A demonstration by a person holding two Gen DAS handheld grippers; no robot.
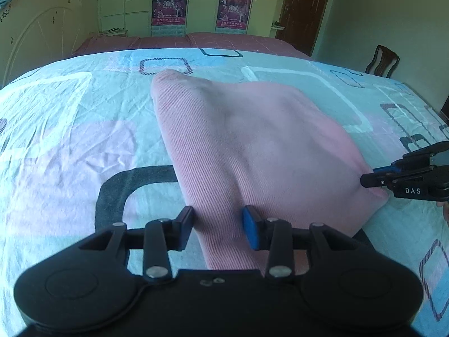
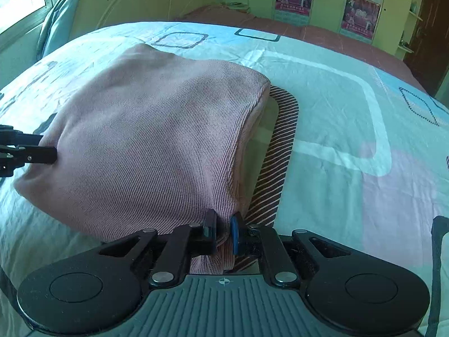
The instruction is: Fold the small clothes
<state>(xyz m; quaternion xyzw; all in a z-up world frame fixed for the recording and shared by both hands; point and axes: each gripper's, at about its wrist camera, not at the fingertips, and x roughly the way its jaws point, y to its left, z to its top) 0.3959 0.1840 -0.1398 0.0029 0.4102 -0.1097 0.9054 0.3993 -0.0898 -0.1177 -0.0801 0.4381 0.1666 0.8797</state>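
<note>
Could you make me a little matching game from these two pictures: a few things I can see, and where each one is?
Things:
1. pink garment
2. patterned bedsheet
3. posters
4. wooden chair

Places:
A. on the cupboard doors
B. gripped by both tools
C. beyond the bed's right edge in the left view
D. spread over the bed

Pairs: 1-B, 2-D, 3-A, 4-C

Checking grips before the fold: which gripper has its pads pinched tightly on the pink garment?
The right gripper: fabric bunched between near-closed pads. The left gripper stands wider.

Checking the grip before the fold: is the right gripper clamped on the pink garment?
Yes, the right gripper pinches the pink garment between its pads.
</note>
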